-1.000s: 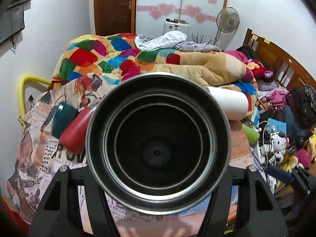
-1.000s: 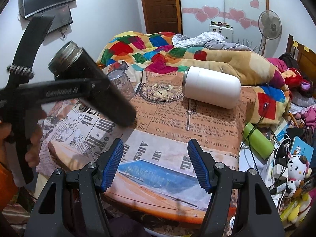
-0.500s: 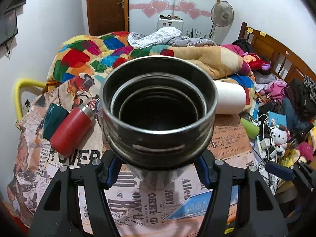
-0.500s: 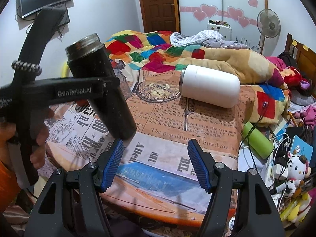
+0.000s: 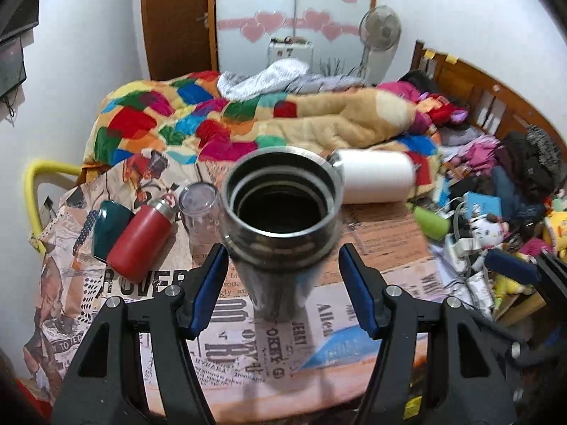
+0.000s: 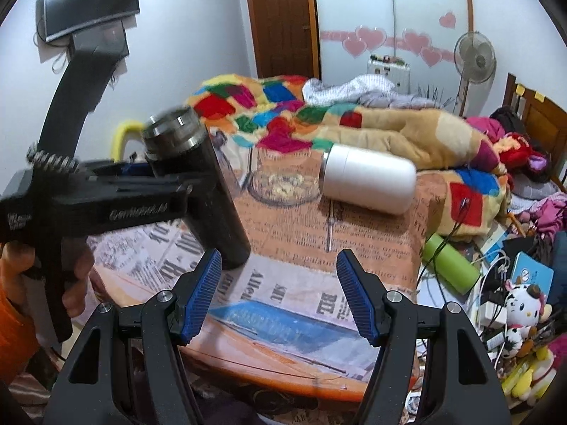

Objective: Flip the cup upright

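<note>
A black steel cup [image 5: 280, 226] with a threaded silver rim stands mouth-up on the newspaper-print tablecloth, leaning slightly. My left gripper [image 5: 283, 290] has its blue pads spread on either side of the cup and apart from it, so it is open. In the right wrist view the cup [image 6: 212, 209] stands at the left, with the left gripper body [image 6: 106, 205] beside it. My right gripper [image 6: 280, 297] is open and empty above the table's front part.
A white flask [image 5: 375, 180] lies on its side at the back of the table. A red bottle [image 5: 141, 241], a teal cup [image 5: 106, 226] and a clear glass [image 5: 198, 205] sit at the left. A green bottle [image 6: 450, 262] and clutter lie off the right edge.
The cup has swung from lying with its mouth toward the left camera to standing mouth-up on the table. The left jaws have opened off it. The right gripper has barely moved.
</note>
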Motion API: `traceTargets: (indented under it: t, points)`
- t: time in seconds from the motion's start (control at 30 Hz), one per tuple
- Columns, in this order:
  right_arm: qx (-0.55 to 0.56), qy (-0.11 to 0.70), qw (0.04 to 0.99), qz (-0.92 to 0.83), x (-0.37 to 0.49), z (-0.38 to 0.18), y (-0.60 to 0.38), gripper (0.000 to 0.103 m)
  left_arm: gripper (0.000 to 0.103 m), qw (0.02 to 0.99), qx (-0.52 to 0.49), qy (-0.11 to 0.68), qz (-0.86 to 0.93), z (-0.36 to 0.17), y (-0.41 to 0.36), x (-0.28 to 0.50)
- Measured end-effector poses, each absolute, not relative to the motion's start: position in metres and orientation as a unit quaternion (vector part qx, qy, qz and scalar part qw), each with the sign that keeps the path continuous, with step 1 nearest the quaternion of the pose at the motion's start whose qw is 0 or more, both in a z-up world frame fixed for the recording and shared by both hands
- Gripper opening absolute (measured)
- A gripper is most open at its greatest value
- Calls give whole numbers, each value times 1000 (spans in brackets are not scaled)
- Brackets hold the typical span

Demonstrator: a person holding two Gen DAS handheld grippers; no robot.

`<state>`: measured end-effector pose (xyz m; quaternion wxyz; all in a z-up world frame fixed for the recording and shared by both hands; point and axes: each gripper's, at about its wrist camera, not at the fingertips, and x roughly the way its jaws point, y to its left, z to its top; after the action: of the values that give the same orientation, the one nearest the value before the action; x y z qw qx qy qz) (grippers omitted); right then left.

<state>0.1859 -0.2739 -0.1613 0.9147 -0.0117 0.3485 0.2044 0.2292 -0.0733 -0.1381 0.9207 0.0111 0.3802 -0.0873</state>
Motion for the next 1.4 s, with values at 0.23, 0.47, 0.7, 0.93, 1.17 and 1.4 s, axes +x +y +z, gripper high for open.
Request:
traceTargets:
  t: [0.23,0.47,0.7,0.93,1.17,1.4]
  points:
    - [16,265,942,208,152,-101,-281,64,64,957,4,278,-83,-67,-55,156]
    - [41,160,962,216,104,-41,-284,64,70,983,-3,172,-66,-16,-38,83]
    - [51,90,972,212,70,-16,-278,65,87,994,-19,103,-41,5,-26,33]
    - [50,75,979,180,62,-17,-274,95,99,996,-18,87,-21,4,-28,15]
    - [45,82,982,162,59,-22,-276,103,101,997,-13,79,-15,2,-29,9]
    - [43,86,982,164,54,-24,-278,103,102,997,-10,73,-16,2,-30,3]
